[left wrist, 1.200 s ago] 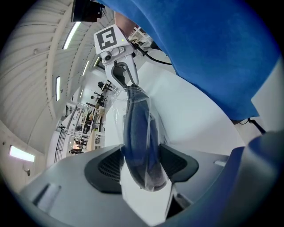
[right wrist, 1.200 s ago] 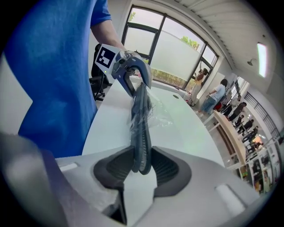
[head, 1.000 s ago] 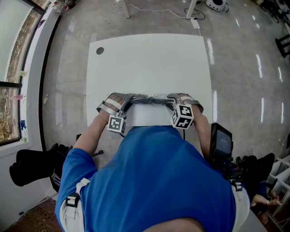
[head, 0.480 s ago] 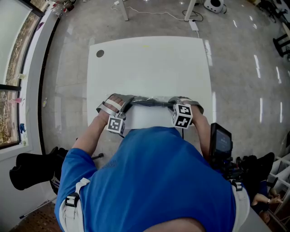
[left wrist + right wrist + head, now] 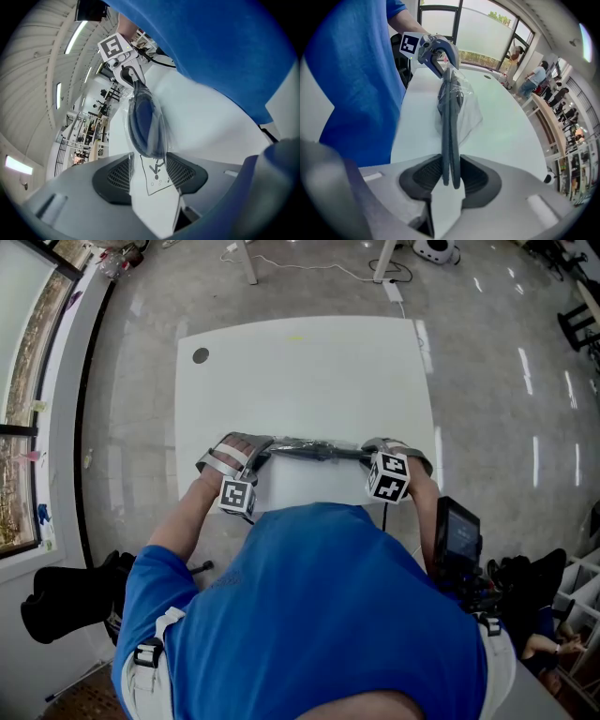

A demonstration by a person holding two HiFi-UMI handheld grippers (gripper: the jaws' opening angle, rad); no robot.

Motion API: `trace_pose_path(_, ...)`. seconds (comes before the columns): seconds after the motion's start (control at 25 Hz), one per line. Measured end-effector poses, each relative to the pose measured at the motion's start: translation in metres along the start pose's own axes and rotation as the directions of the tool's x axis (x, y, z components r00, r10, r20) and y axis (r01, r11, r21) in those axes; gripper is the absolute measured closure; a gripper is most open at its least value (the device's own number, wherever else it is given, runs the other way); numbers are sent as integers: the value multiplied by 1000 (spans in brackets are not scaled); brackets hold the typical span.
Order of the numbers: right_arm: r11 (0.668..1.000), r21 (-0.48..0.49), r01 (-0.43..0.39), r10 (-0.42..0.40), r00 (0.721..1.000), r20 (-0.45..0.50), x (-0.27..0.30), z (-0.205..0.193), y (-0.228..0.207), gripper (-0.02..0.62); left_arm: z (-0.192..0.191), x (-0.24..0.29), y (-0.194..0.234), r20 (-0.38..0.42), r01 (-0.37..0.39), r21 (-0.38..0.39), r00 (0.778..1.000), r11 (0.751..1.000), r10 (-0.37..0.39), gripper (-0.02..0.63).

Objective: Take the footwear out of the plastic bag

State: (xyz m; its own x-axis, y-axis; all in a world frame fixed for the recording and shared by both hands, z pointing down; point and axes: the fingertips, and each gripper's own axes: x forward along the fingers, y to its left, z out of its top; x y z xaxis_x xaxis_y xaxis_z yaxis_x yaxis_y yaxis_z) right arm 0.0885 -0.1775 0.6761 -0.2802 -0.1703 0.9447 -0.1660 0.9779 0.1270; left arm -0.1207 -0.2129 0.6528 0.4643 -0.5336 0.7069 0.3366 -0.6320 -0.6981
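Observation:
A clear plastic bag (image 5: 157, 185) with dark blue flat footwear (image 5: 314, 450) in it is stretched between my two grippers near the table's front edge. My left gripper (image 5: 149, 171) has just been closing and is shut on the bag's printed end, with the footwear (image 5: 144, 124) beyond its pads. My right gripper (image 5: 450, 176) has just opened slightly, and its pads still press on the bare end of the footwear (image 5: 451, 122). The bag (image 5: 471, 112) wraps the far part. In the head view the left gripper (image 5: 261, 454) and the right gripper (image 5: 367, 454) are a footwear length apart.
The white table (image 5: 300, 371) has a small dark round hole (image 5: 201, 355) at its far left corner. A black device with a screen (image 5: 457, 532) stands at my right side. Cables (image 5: 309, 268) lie on the floor beyond the table. People (image 5: 536, 77) stand further off.
My right gripper has shifted to the right, pulling the dark footwear away from the left gripper. The left gripper has stayed where it was.

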Motion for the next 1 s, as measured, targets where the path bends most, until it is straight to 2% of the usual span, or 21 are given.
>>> trace_pose_path(0.12, 999, -24, 24, -25, 1000, -10, -3, 7, -2, 459, -1, 1, -1, -5, 6, -10, 1000, 1000, -6, 385)
trace_pose_path(0.32, 997, -31, 66, -67, 997, -47, -21, 10, -8, 454, -2, 0, 3, -8, -15, -22, 1000, 1000, 15, 391)
trace_pose_path(0.4, 998, -35, 53, -54, 997, -49, -32, 12, -7, 454, -4, 0, 3, -9, -16, -26, 1000, 1000, 16, 391)
trace_pose_path(0.56, 998, -55, 0, 1, 1000, 7, -46, 30, 3, 454, -4, 1, 2, -13, -11, -26, 1000, 1000, 11, 396)
trace_pose_path(0.84, 992, -126, 26, -28, 999, -16, -11, 46, 5, 454, 1, -1, 7, -8, -21, -31, 1000, 999, 20, 397)
trace_pose_path(1.0, 992, -126, 9, -12, 1000, -24, 6, 52, 6, 454, 3, -1, 6, -11, -21, -29, 1000, 999, 21, 397)
